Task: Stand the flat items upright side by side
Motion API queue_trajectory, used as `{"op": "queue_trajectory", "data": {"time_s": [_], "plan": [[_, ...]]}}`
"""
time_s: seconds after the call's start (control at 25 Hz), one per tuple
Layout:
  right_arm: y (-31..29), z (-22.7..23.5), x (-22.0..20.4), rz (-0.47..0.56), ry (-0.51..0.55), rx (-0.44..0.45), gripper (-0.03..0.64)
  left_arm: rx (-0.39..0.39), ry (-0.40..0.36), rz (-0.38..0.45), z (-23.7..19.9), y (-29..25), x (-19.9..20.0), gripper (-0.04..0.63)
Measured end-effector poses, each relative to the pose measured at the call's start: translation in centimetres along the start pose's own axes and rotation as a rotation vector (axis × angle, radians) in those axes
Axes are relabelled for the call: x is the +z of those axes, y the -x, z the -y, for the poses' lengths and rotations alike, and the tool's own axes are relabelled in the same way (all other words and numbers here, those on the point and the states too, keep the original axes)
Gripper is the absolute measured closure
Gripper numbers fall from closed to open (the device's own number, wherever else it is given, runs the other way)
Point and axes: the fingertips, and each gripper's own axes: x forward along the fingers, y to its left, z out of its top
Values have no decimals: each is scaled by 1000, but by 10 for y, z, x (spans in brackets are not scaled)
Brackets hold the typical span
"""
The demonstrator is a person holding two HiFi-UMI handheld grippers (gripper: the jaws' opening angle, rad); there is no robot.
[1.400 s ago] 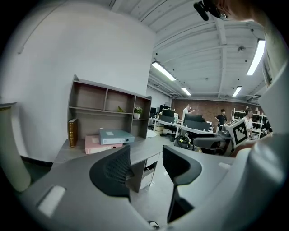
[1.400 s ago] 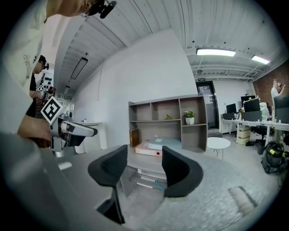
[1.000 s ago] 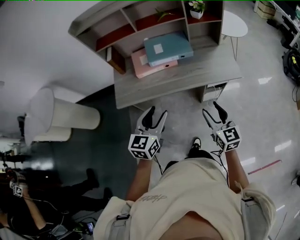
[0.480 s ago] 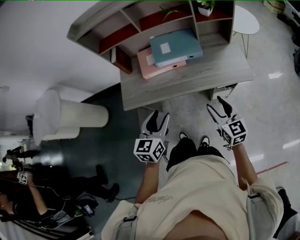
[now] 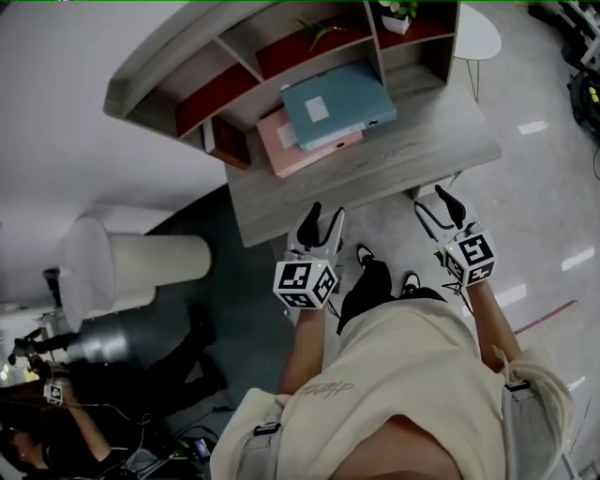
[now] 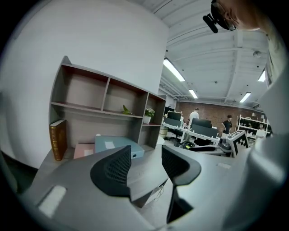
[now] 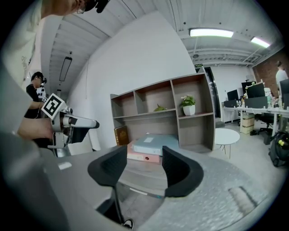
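Note:
A blue binder (image 5: 337,105) lies flat on top of a pink binder (image 5: 292,156) on the grey desk (image 5: 412,155), in front of the shelf unit. A brown book (image 5: 228,141) stands upright to their left. My left gripper (image 5: 321,221) hangs just short of the desk's front edge, open and empty. My right gripper (image 5: 438,208) is level with it to the right, also open and empty. The left gripper view shows the blue binder (image 6: 118,146) and pink binder (image 6: 83,150) beyond the jaws. The right gripper view shows the blue binder (image 7: 153,143) over the pink binder (image 7: 143,157).
The wooden shelf unit (image 5: 244,66) stands at the back of the desk with a potted plant (image 5: 398,14) in it. A round white side table (image 5: 478,30) stands to the right. White cylinders (image 5: 141,262) lie on the floor to the left. A person (image 5: 56,412) is at lower left.
Both grippers have moved forward toward the desk's front edge as the person stepped closer. The jaws stay open and empty. The binders have not moved.

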Motion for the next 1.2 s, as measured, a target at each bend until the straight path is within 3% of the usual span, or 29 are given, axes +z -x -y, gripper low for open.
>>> {"op": "queue_trajectory", "data": {"time_s": [0.44, 0.84, 1.04, 1.2], "plan": [[-78, 16, 59, 28, 58, -101, 356, -55, -10, -6, -78, -45, 40, 365], [-122, 21, 45, -43, 47, -234, 348, -148, -8, -48, -128, -81, 36, 365], [-129, 26, 36, -102, 69, -252, 347, -158, 16, -58, -133, -86, 31, 365], [-141, 41, 31, -177, 146, -285, 345, -135, 24, -51, -140, -87, 36, 365]]}}
